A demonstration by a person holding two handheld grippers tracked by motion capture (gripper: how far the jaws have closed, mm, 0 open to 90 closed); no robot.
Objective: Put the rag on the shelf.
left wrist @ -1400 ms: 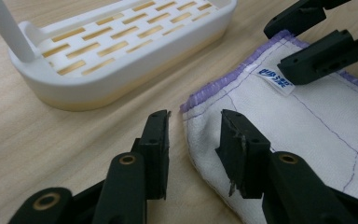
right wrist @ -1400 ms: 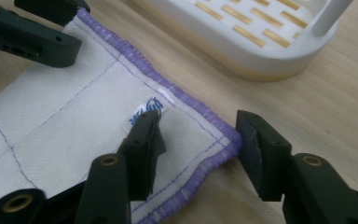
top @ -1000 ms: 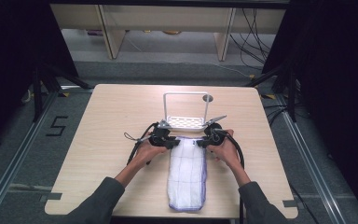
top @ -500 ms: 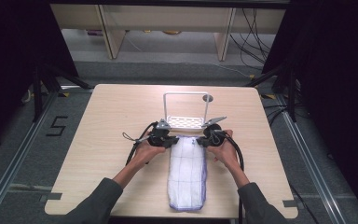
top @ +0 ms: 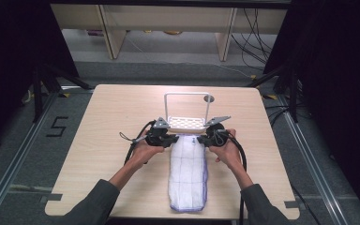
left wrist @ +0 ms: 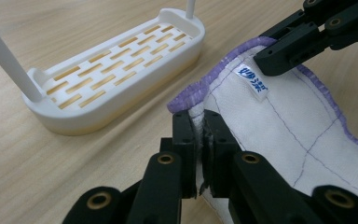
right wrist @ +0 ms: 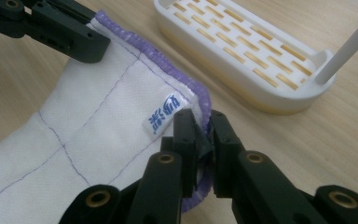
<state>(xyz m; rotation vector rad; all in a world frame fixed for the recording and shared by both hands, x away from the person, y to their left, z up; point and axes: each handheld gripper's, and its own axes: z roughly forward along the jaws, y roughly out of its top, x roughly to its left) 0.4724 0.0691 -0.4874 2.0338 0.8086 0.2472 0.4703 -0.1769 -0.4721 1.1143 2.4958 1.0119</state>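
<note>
I had both claws clamped on the far end of the white cloth (top: 187,171) with the purple hem. The left claw (left wrist: 200,135) pinched the cloth's far left corner, its jaws having just closed with the fabric between them, and the right claw (right wrist: 199,135) had just closed the same way on the far right corner, biting right on the purple edging beside the small blue-printed label (right wrist: 164,114).

The cloth lay flat on the surface (top: 98,122), folded into a long narrow strip. Its long axis ran straight away from me, near end close to the surface's front edge, far end just short of the white towel rack (top: 186,123), whose slotted base (left wrist: 116,70) sat crosswise to the strip, with two thin uprights and a bar across the top.

My read was that the step in hand was lifting this end to hang the cloth over the rack's bar. To do that well, I judged I should raise both claws together and level, keeping them as far apart as the cloth's width so the leading edge stays taut and square to the bar. I would lift high enough to clear the bar, then carry the edge forward over it without dragging the rack. Both grips were shallow, near the very corners, so a slow, even lift seemed wise to avoid a corner slipping out.
</note>
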